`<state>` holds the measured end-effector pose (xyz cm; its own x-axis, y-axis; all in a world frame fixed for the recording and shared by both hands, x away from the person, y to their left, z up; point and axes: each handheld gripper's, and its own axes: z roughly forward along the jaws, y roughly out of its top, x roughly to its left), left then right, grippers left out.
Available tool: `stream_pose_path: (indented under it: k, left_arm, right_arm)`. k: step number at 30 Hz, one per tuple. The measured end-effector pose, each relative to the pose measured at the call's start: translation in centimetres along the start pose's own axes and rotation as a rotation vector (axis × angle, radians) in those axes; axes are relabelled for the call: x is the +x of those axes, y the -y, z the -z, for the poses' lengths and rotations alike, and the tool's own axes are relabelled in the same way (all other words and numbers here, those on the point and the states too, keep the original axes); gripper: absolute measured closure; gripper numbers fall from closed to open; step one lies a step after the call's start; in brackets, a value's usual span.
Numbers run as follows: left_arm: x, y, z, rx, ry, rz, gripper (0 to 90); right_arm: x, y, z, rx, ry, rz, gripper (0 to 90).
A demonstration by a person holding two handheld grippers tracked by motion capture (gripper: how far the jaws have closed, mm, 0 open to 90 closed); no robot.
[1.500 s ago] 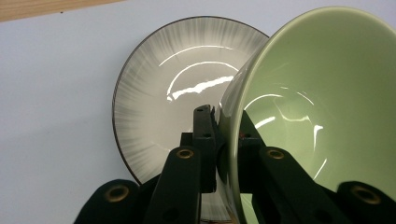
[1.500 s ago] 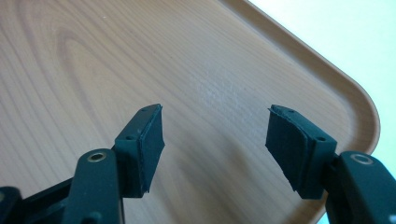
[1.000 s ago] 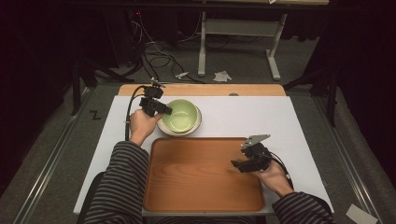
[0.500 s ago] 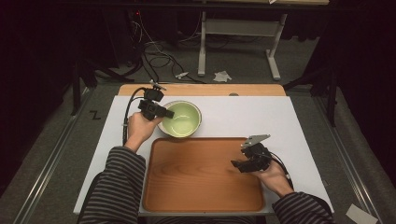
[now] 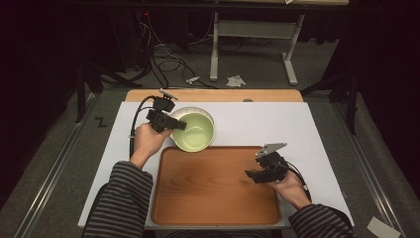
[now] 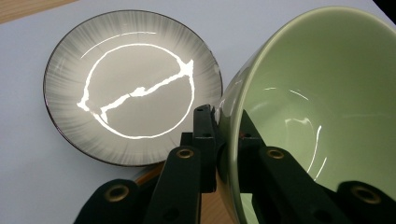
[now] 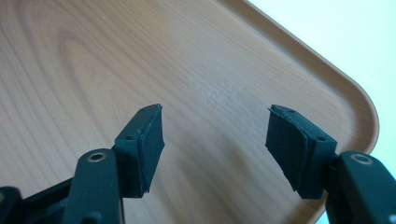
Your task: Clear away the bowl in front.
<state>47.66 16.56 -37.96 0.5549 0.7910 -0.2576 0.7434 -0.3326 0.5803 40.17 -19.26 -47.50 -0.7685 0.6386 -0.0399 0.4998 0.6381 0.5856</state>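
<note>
Left gripper clamped on the rim of a green bowl, lifted and tilted beside a grey plate on the white surface. Right gripper wide open, empty, over the wooden tray's right part. No readable writing anywhere

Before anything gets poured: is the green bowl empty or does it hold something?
Empty. The green bowl, pinched at its rim by the left gripper, shows only bare glossy inside.

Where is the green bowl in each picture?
High view: green bowl left of centre, by the wooden tray's far edge, rim pinched by the left gripper.
Left gripper view: right half, beside the grey plate.
Right gripper view: not in it.
Shared landmark: the tray.
</note>
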Motion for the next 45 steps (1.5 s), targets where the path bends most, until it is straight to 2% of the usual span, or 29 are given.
stream_pose_path:
  k: [5, 28, 39, 45]
  left_arm:
    - [-0.7, 0.3, 0.3, -0.009, 0.016, -0.009, 84.0]
    - [-3.1, 2.5, 0.3, 0.016, 0.08, -0.048, 84.0]
    - [-4.7, 3.1, -0.1, 0.041, 0.095, -0.104, 84.0]
    - [-5.2, 3.4, -0.4, 0.049, 0.108, -0.111, 84.0]
  right_arm:
    - [0.0, 0.0, 0.0, -0.001, 0.0, 0.0, 37.9]
    - [0.0, 0.0, 0.0, -0.002, 0.001, 0.002, 37.9]
    - [0.1, 0.0, 0.0, -0.003, 0.001, 0.003, 37.9]
    - [0.0, 0.0, 0.0, -0.003, 0.0, 0.002, 37.9]
